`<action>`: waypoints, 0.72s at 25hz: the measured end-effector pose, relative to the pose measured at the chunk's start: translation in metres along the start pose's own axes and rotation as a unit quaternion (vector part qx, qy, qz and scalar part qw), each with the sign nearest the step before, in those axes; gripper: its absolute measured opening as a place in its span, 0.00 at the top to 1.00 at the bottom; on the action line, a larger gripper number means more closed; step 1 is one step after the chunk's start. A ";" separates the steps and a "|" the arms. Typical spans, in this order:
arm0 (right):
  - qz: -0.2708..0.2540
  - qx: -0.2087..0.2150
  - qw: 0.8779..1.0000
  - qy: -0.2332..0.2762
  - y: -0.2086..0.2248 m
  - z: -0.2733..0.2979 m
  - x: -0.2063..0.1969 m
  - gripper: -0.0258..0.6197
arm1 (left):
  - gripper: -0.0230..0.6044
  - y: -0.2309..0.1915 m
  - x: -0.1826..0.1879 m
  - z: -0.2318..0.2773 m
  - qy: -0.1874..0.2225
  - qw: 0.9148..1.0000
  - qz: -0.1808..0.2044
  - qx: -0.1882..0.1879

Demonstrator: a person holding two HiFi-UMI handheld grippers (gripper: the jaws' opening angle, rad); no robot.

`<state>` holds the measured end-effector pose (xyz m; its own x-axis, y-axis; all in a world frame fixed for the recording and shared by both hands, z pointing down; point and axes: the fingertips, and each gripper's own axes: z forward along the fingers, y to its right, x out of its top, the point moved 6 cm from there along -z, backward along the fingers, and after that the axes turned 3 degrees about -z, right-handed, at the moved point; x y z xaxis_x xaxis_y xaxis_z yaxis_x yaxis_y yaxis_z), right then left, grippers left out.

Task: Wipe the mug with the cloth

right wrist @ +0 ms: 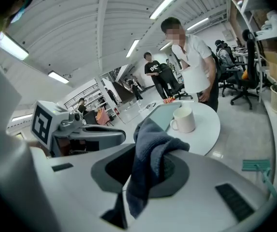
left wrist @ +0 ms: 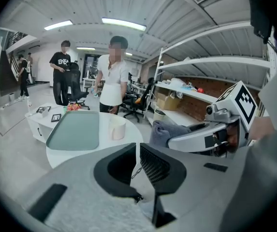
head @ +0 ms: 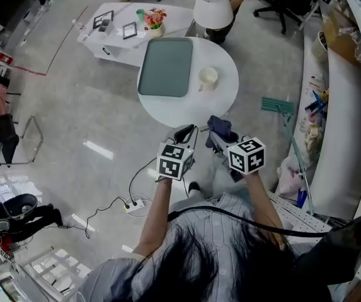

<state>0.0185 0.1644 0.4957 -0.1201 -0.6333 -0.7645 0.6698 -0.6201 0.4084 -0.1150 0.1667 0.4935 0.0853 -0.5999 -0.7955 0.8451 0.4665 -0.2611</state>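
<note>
The wiping has not begun. The mug (head: 208, 77) stands upright on the round white counter (head: 221, 102), in the upper middle of the head view. It is just right of a grey-green tray (head: 166, 67) without touching it, and its handle is turned toward the tray. Nothing is in contact with the mug. Both grippers sit in the lower middle of that frame, short of the counter's near edge and well apart from the mug.

The right gripper (right wrist: 145, 175) has its fingers (right wrist: 113, 170) clamped on the cloth (right wrist: 150, 153), a dark blue-grey piece that bunches above the grip and hangs in a tail below it. The cloth is therefore in hand and ready. The left gripper (left wrist: 137, 158) is empty: its fingers (left wrist: 158, 167) are together, with only a thin slit between them and nothing caught there.

Nearly the whole task appears to remain. The grippers have yet to come in over the counter. The mug will likely need steadying by the left gripper, whose fingers would have to part first. Then the cloth has to be rubbed over the mug's wall and rim. Whether the mug carries any dirt is too small to tell.
</note>
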 end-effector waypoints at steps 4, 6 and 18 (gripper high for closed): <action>0.001 0.018 1.000 -0.020 0.028 0.014 0.010 0.84 | 0.93 -0.009 0.013 0.029 -0.012 1.000 -0.012 0.017; 0.001 0.032 0.999 -0.029 0.039 0.022 0.012 0.84 | 0.93 -0.014 0.017 0.039 -0.019 0.999 -0.019 0.029; -0.002 0.092 0.993 -0.075 0.091 0.066 0.029 0.84 | 0.93 -0.031 0.040 0.076 -0.047 0.994 -0.041 0.092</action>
<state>0.0271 0.0591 0.5434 -0.2390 -0.6842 -0.6890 0.5261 -0.6876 0.5004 -0.0970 0.0785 0.5112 0.0540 -0.6925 -0.7194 0.9326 0.2925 -0.2116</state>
